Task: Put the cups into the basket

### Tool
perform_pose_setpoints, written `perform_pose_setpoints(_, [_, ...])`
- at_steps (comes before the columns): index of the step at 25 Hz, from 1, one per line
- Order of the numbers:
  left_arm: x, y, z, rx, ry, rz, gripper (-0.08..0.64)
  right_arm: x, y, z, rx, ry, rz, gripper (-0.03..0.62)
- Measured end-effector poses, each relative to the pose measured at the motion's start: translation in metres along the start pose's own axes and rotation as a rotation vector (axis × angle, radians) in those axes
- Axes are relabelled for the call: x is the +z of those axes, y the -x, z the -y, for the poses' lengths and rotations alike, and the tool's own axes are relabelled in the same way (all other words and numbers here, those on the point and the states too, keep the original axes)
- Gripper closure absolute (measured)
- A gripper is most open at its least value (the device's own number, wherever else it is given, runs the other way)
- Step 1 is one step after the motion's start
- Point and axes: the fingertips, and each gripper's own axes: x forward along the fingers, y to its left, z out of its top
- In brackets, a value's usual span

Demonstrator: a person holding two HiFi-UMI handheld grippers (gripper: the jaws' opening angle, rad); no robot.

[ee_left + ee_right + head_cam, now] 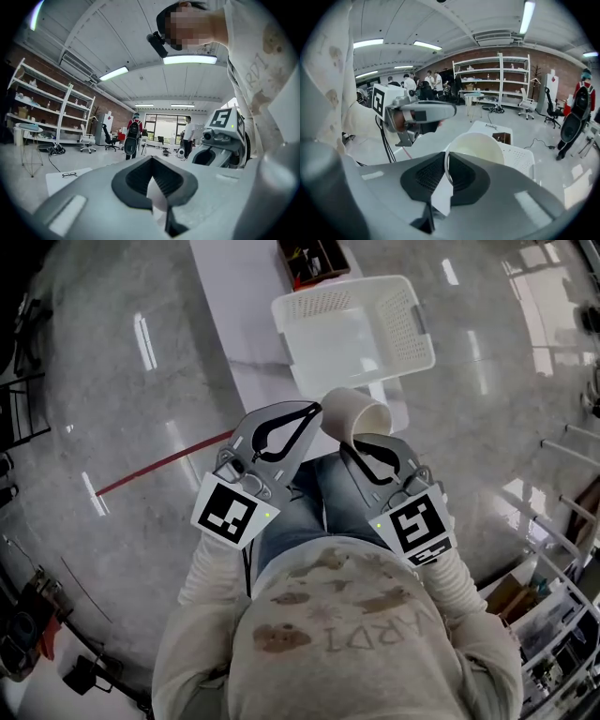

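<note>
Currently, the person is holding both grippers close in front of the body, above the jeans. The right gripper [361, 441] is clamping its jaws on the rim of a cream cup [353, 415]. The cup is sticking out past the jaw tips, tilted on its side in the air. In the right gripper view the same cup [476, 147] is showing its open mouth, with one jaw inside the rim and the other outside it. The cup is hanging just short of the white basket [408, 320], which is sitting on a white table [234, 296]. It is near the basket's closest wall but is not inside it. A brown box [314, 259] is standing on the table behind the basket.

The left gripper [305, 414] is hovering just beside the cup, and its tips are pointing toward it. In the left gripper view the left gripper [152, 163] is pressing its jaws together with nothing between them. The right gripper's marker cube [226, 120] is showing at the right of that view. Far behind, people [133, 136] are standing near the windows.
</note>
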Motion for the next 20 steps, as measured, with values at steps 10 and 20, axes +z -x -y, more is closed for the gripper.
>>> perform_pose_setpoints(10, [0.035, -0.029, -0.001, 0.098, 0.027, 0.056, 0.560, 0.016, -0.012, 0.074, 0.031, 0.000, 0.055, 0.538])
perform_pose_setpoints(20, [0.039, -0.058, -0.038, 0.227, 0.042, 0.052, 0.560, -0.008, -0.122, 0.182, 0.086, -0.002, -0.078, 0.538])
